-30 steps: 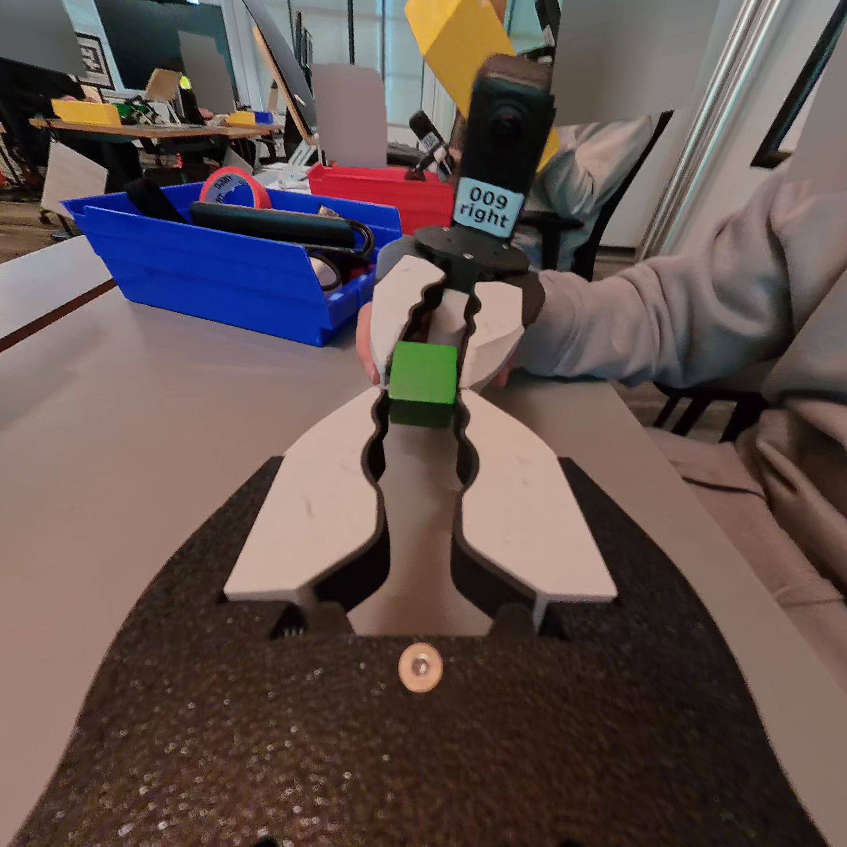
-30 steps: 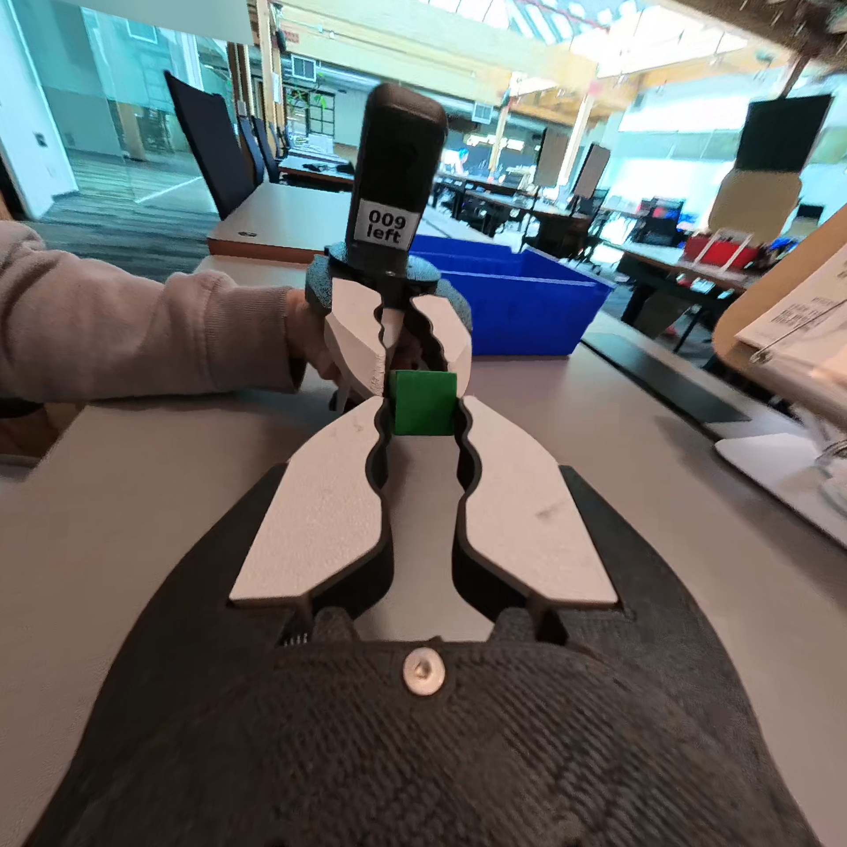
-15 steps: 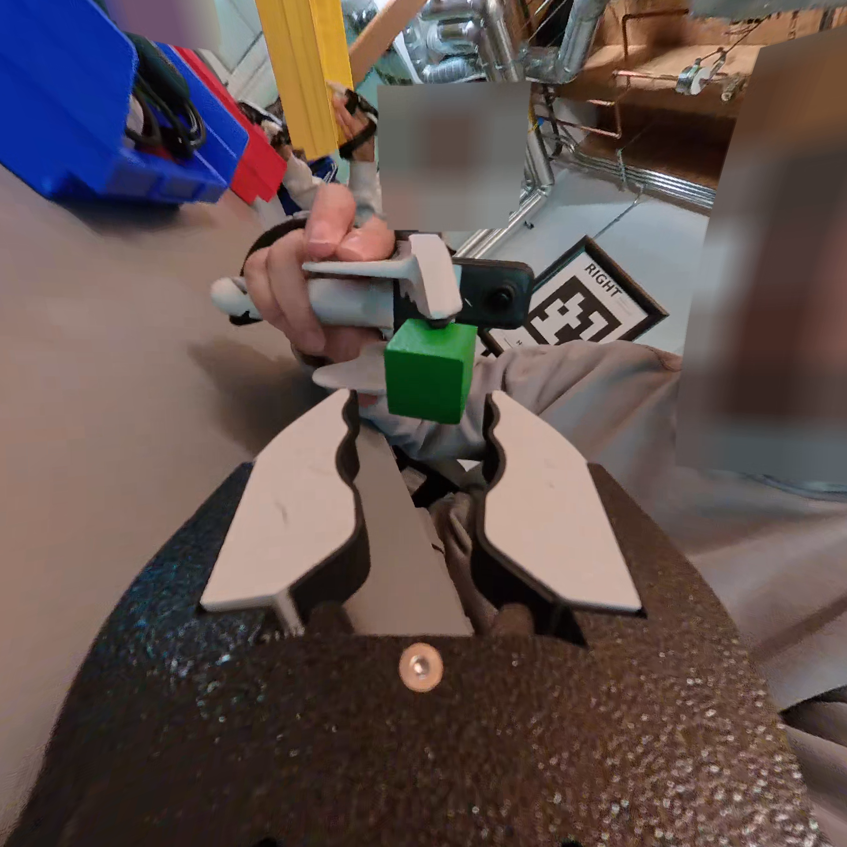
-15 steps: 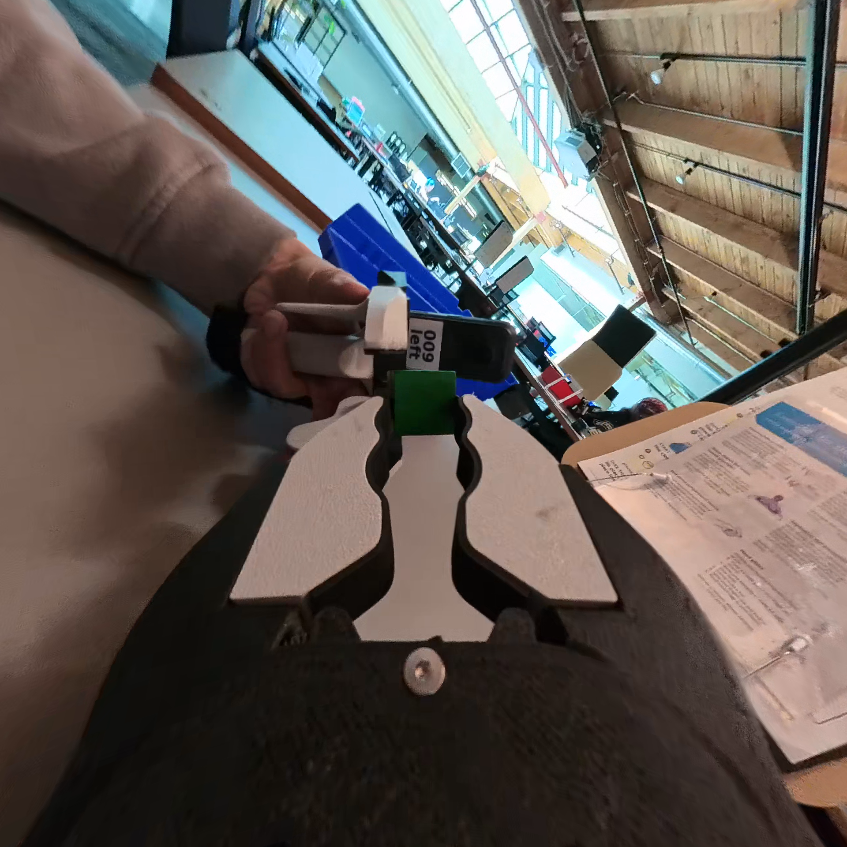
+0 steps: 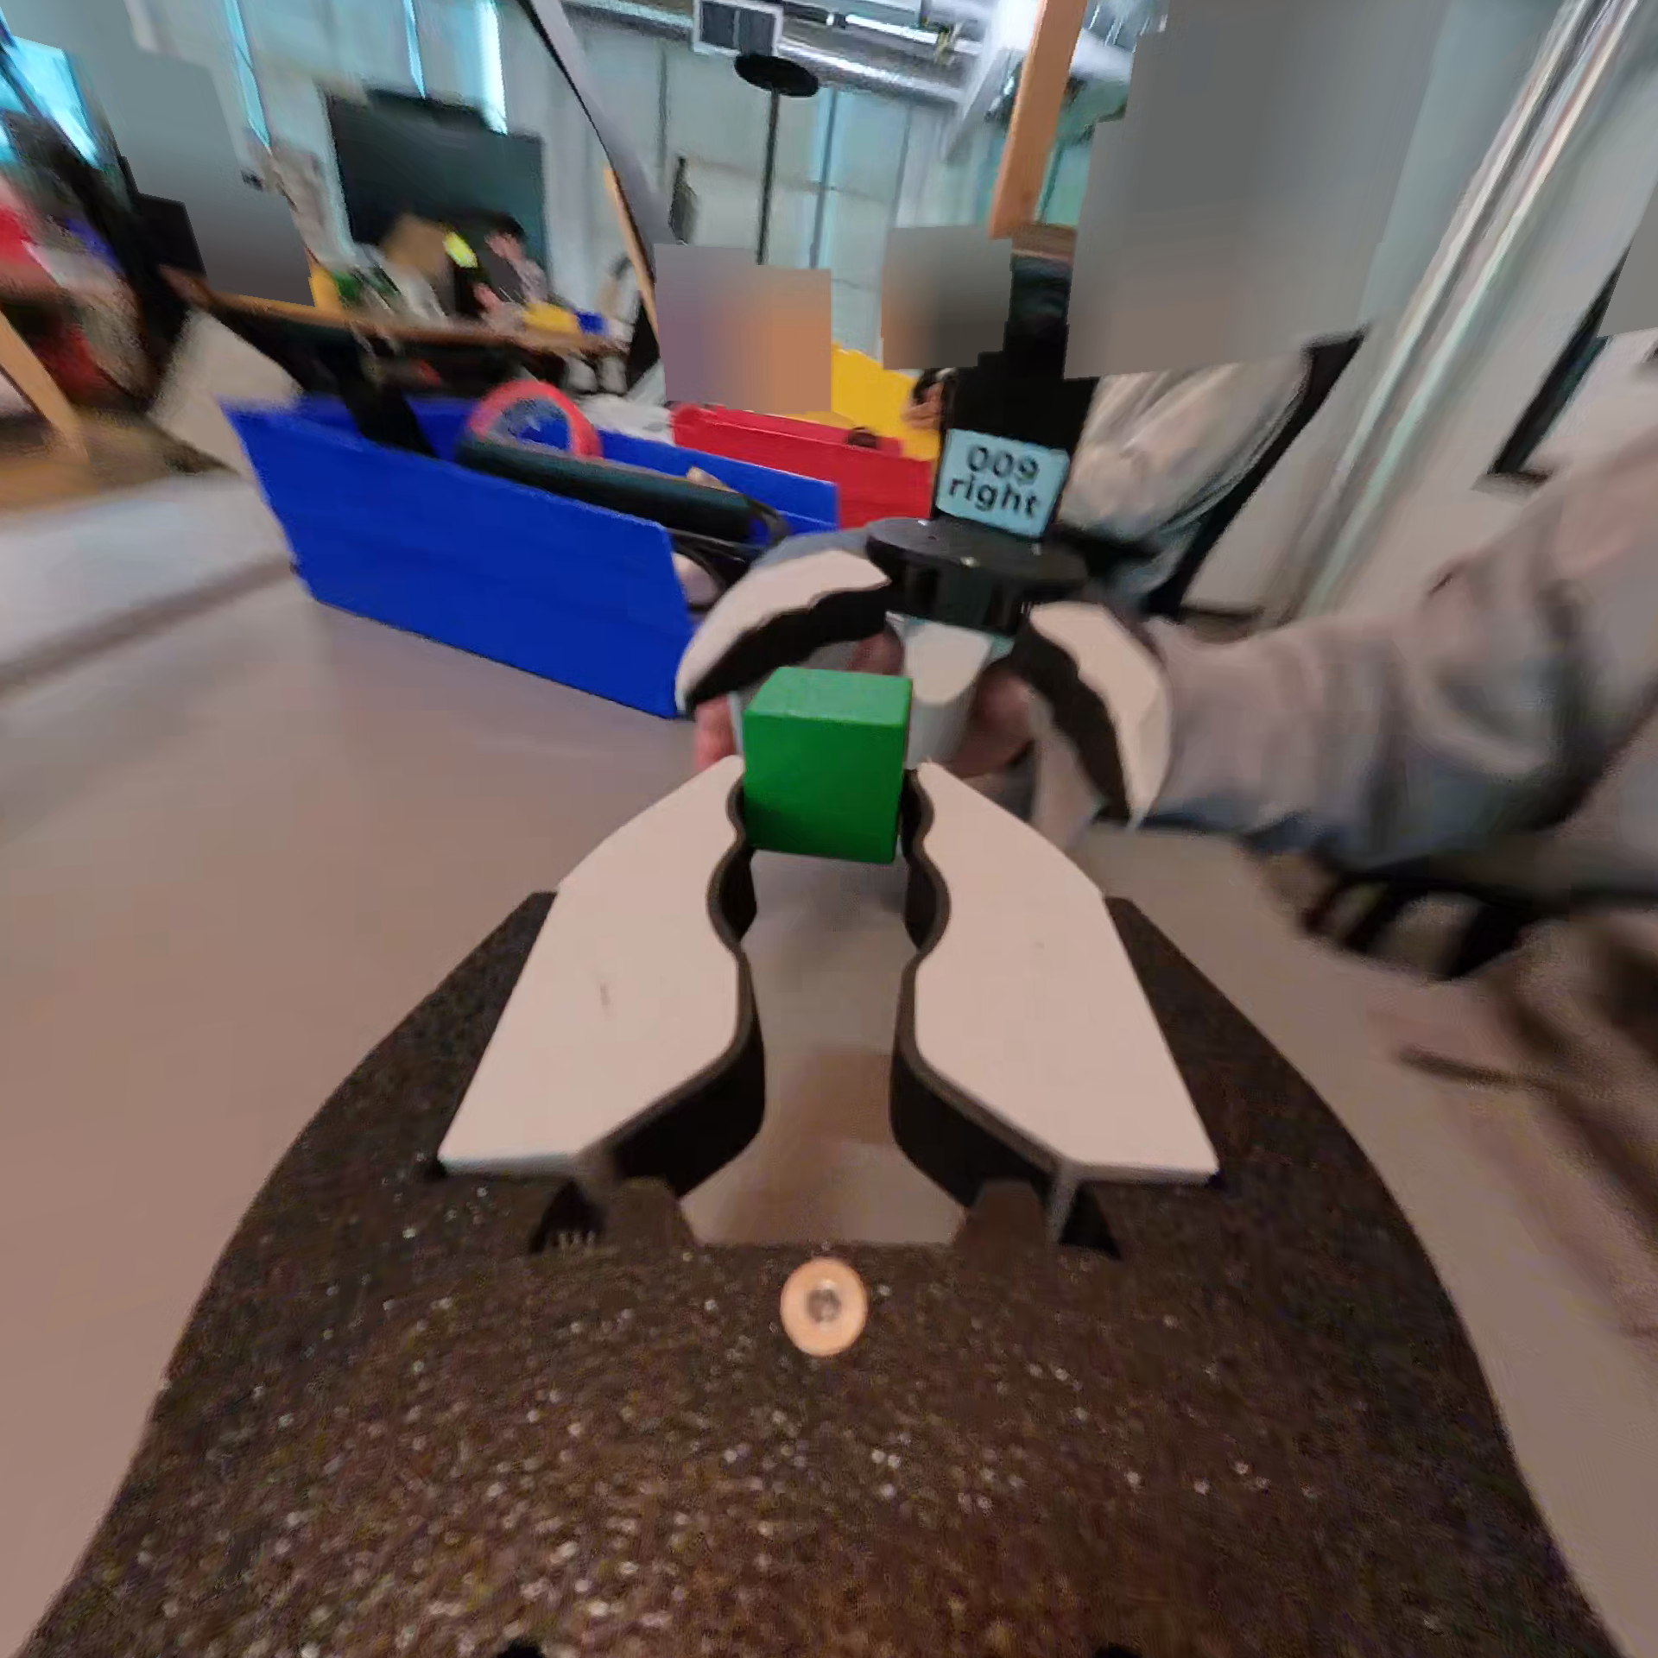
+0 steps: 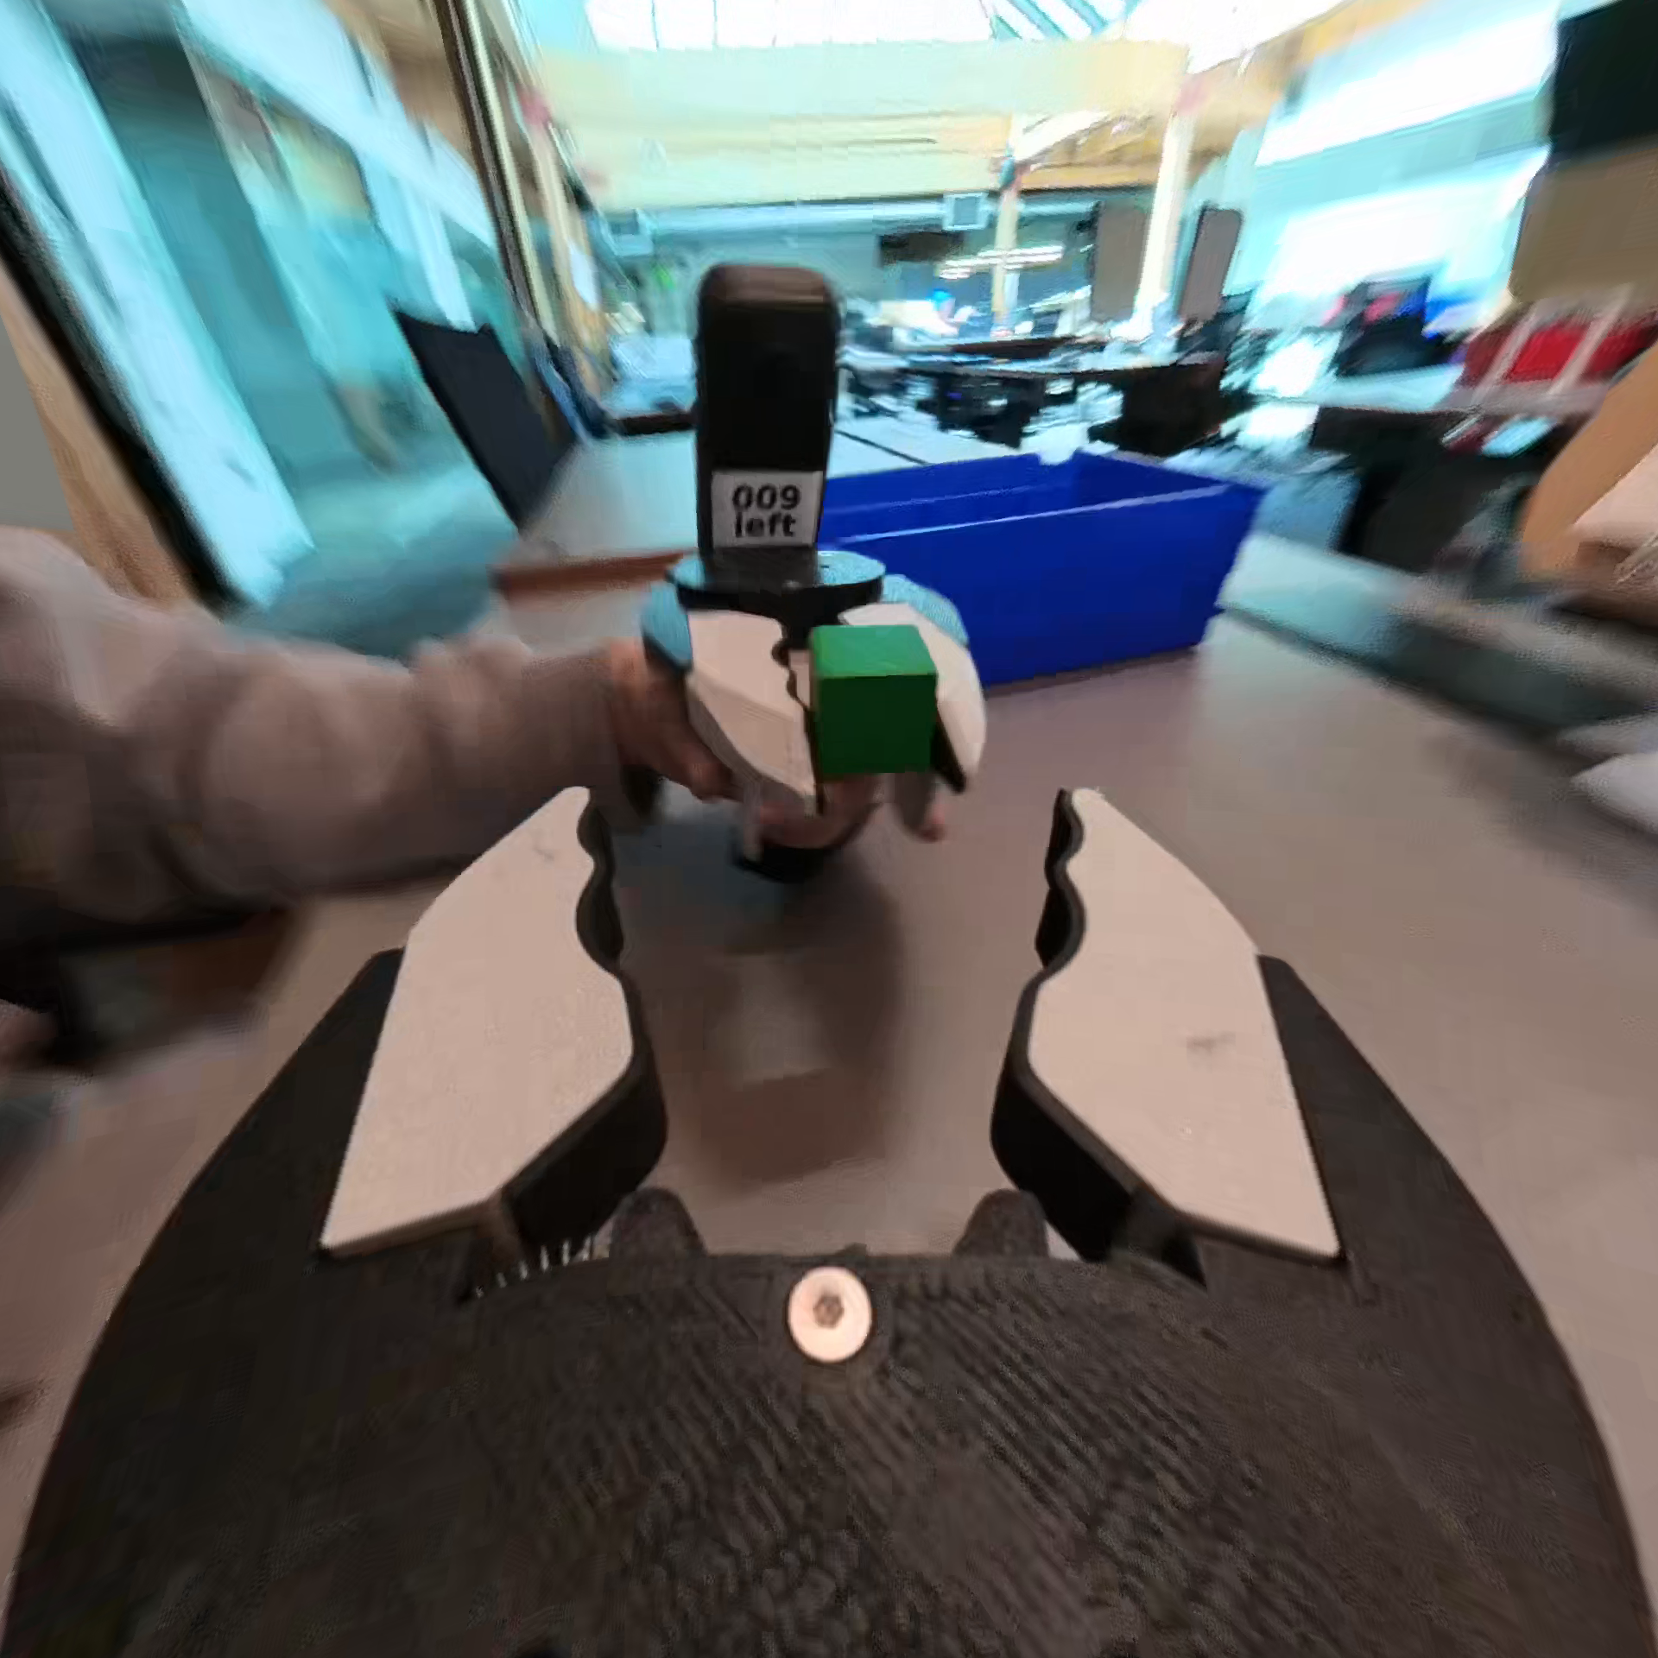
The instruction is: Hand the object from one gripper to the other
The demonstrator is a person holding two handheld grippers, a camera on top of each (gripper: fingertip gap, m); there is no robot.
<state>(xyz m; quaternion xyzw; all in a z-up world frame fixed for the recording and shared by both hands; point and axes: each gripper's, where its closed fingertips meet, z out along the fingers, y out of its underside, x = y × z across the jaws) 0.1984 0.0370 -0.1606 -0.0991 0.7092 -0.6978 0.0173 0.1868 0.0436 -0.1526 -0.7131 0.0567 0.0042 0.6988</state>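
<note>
Left tongs (image 5: 821, 789) were clamped on the green cube (image 5: 821, 763), held above the grey counter (image 5: 269, 807); right tongs (image 6: 830, 825) were spread wide, apart from it.

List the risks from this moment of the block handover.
1. The left hand-held gripper pinches the green block only at its fingertips, so a jolt might twist it loose above the table.
2. The right hand-held gripper, open, sits close in front; a careless move may knock the block.
3. Both views are blurred, hinting at fast motion.
</note>
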